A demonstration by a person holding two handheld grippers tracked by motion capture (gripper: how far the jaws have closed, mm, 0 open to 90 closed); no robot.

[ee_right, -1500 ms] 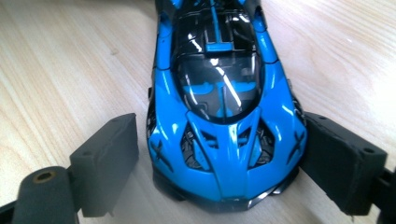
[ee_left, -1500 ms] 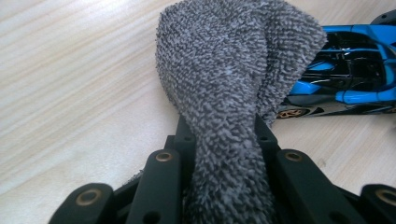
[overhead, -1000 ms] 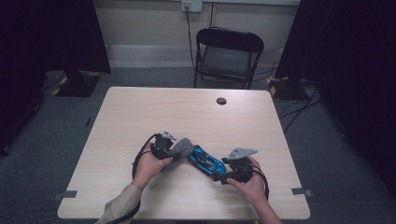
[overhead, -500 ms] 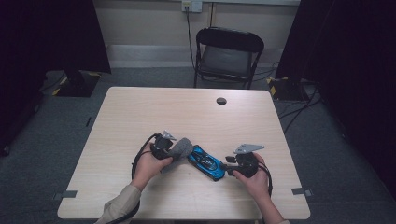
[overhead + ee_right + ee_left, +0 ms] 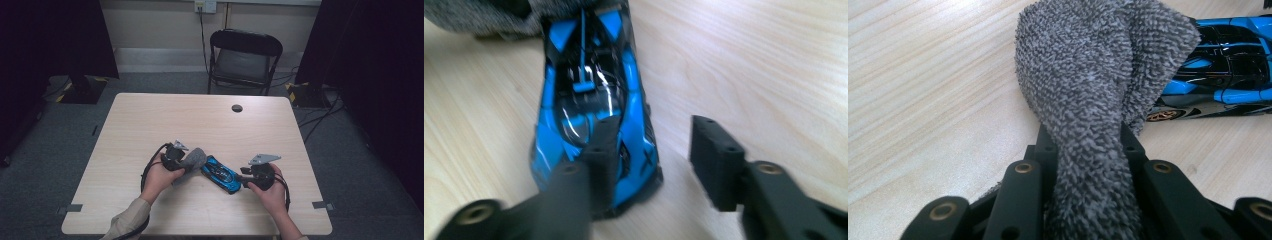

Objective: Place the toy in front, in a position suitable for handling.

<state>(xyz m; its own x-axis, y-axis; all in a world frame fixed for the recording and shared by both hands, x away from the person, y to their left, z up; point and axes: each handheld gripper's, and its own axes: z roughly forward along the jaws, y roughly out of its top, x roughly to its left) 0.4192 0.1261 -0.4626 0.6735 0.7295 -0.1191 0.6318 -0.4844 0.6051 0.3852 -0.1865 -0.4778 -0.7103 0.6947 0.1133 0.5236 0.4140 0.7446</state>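
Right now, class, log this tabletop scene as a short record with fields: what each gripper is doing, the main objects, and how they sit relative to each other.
Left gripper: shut on the grey cloth
Right gripper: jaws apart and just opening further, one jaw over the tail of the blue toy car, the other over bare wood beside it
Car position: on the table, between the two grippers
Cloth and car: cloth meets one end of the car
Other: black chair behind the table
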